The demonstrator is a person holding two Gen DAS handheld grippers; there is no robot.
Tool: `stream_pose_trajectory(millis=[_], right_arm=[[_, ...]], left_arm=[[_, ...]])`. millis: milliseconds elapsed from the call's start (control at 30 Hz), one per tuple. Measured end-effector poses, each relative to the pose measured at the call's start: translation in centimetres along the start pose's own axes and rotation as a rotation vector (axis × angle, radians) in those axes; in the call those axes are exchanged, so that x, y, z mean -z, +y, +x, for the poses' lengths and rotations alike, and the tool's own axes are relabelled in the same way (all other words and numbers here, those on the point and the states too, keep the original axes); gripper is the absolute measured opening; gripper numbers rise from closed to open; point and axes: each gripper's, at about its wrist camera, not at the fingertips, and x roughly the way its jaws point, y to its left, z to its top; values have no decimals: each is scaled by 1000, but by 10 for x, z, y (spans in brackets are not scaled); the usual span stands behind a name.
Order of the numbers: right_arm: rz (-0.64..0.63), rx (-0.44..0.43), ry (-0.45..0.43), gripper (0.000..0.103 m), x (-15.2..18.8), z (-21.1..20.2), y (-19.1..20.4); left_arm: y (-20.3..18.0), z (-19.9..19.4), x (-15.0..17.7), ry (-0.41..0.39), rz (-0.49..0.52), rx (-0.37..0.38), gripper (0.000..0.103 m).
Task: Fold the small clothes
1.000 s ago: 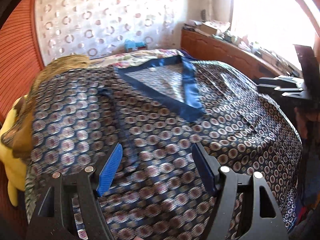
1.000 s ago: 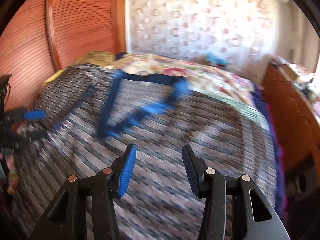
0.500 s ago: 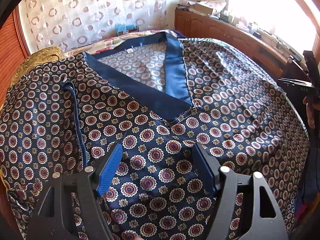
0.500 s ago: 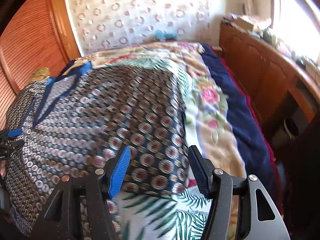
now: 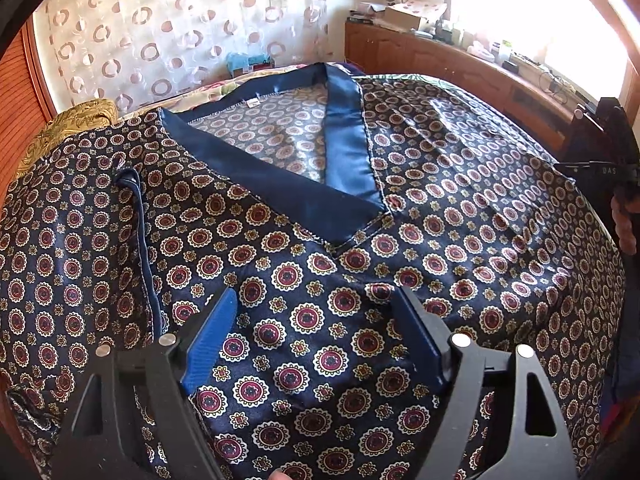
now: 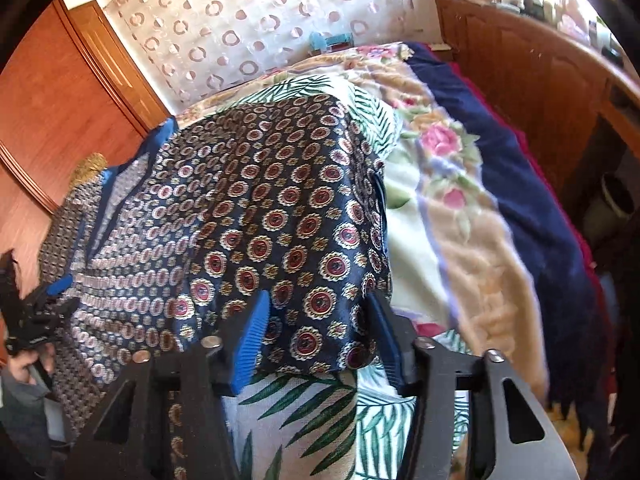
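A navy satin garment [image 5: 320,248] with red and gold medallions and a plain blue V collar [image 5: 344,152] lies spread flat on the bed. My left gripper [image 5: 316,320] is open and hovers low over its front, below the collar point. My right gripper [image 6: 318,324] is open, its blue pads either side of the garment's sleeve end [image 6: 304,248], close above the cloth. The garment's sleeve edge lies over a palm-leaf sheet [image 6: 304,408]. Each gripper shows at the other view's edge: the right one [image 5: 600,160], the left one [image 6: 36,312].
A floral blanket [image 6: 448,184] and dark blue blanket [image 6: 532,216] cover the bed's right side. A wooden cabinet [image 6: 532,64] runs along the right wall. A yellow-gold cloth [image 5: 76,124] lies at the far left. A patterned curtain [image 5: 168,32] hangs behind the bed.
The left gripper has come closer to the garment front. The right gripper has swung right to the sleeve end and dropped lower over it. Both stay open.
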Motion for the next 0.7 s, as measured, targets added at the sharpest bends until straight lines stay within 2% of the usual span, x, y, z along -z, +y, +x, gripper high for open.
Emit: stream_pose_trajectory(millis=[67, 167, 200, 233, 400, 533, 600, 700], right_arm=[[-11, 14, -4, 39, 2, -2, -3], [-46, 74, -20, 20, 1, -5, 3], [-58, 106, -29, 9, 0, -8, 5], [-70, 123, -44, 7, -1, -11, 8], [-163, 166, -120, 4, -11, -30, 36], [-277, 147, -200, 4, -14, -44, 80], [-327, 107, -221, 4, -15, -44, 104], [-380, 34, -201, 4, -8, -35, 130]], left_arm=[[0, 0, 0, 0, 0, -1, 81], [1, 0, 0, 0, 0, -1, 81], [1, 0, 0, -1, 0, -2, 81], [0, 0, 0, -1, 0, -2, 81], [0, 1, 0, -1, -1, -2, 81], [0, -1, 0, 2, -3, -15, 81], [-1, -11, -1, -45, -15, -40, 81], [-6, -35, -3, -139, -30, -32, 81]])
